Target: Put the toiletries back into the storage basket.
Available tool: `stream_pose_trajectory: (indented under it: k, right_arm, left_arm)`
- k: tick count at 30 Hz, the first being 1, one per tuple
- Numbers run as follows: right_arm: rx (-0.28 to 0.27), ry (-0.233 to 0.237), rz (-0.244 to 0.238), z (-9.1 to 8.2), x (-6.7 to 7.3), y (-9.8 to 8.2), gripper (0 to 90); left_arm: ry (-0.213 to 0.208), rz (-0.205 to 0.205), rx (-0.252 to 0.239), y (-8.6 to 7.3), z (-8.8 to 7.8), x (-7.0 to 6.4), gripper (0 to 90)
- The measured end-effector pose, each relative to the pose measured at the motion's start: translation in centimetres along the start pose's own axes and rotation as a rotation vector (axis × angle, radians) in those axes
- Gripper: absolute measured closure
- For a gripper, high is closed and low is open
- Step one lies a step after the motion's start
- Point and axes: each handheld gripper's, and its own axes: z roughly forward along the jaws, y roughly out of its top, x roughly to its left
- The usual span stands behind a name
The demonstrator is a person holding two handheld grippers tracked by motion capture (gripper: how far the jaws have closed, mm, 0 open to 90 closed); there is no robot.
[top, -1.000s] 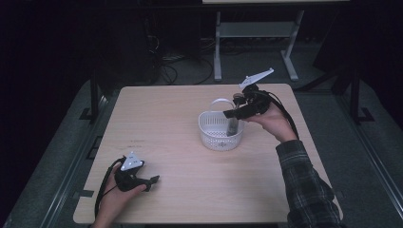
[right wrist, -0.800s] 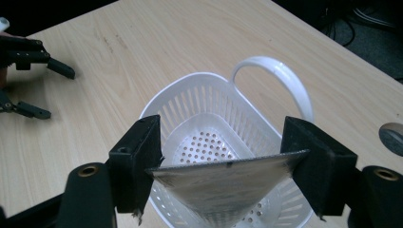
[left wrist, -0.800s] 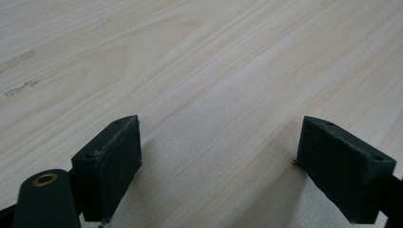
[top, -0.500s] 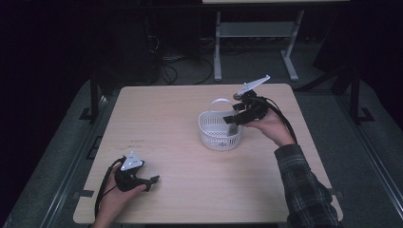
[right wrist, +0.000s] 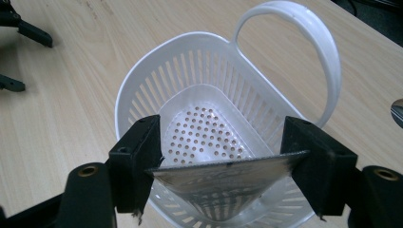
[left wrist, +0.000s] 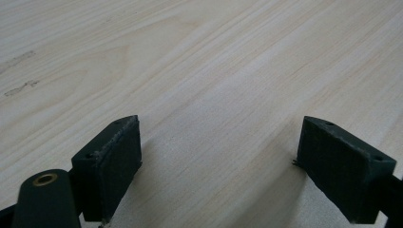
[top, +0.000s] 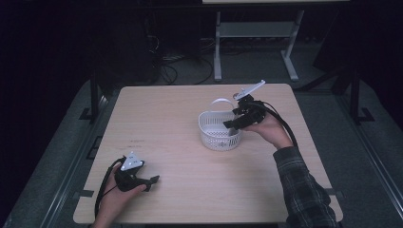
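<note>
The right gripper holds a flat grey sheet between its jaws, which press on the two side edges of the sheet, so they stand fairly wide apart. The sheet hangs just over the near rim of the white basket, and its lower point is already inside, as the right gripper view shows. The basket stands on the table, right of the centre, with its handle on the far side. The main risk, in my judgement, is that the sheet catches on the rim or on the slotted wall, because it is nearly as wide as the basket's opening; then the light basket can tip or slide. Also the grip is only on thin edges, so the sheet can bend and slip out before it is well inside, and land on the table. The left gripper rests on the table at the near left, open and empty, well apart from the basket, so nothing steadies the basket.
</note>
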Motion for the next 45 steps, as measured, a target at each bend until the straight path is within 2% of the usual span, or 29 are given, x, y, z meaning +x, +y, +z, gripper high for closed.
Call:
stream_pose_trajectory:
  k: [12,18,25,30,35,39,45]
  right_arm:
    - [0.002,0.005,0.003,0.2,-0.1,-0.6,29.4]
    - [-0.015,0.006,0.018,0.0,-0.1,-0.4,20.4]
    - [-0.016,-0.021,0.022,-0.5,0.0,-0.4,9.6]
    - [-0.012,-0.019,0.031,-0.9,0.1,-0.9,9.1]
    - [-0.018,-0.031,0.045,-1.5,-0.1,-1.6,9.1]
    - [-0.007,-0.048,0.038,-2.2,0.0,-2.0,8.8]
    - [-0.027,-0.056,0.042,-3.2,0.3,-2.9,8.8]
  left_arm:
    - [0.000,0.001,0.002,0.0,0.0,0.0,13.7]
    - [0.000,0.001,0.002,0.0,0.0,0.0,13.7]
    - [-0.001,0.000,0.002,0.0,0.0,0.0,13.7]
    - [-0.001,0.000,0.001,0.0,0.0,0.0,13.7]
    - [-0.001,0.000,0.001,0.0,0.0,0.0,13.8]
    - [-0.001,0.000,0.002,0.0,0.0,0.0,13.7]
    - [0.001,0.001,0.001,0.0,0.0,0.0,13.7]
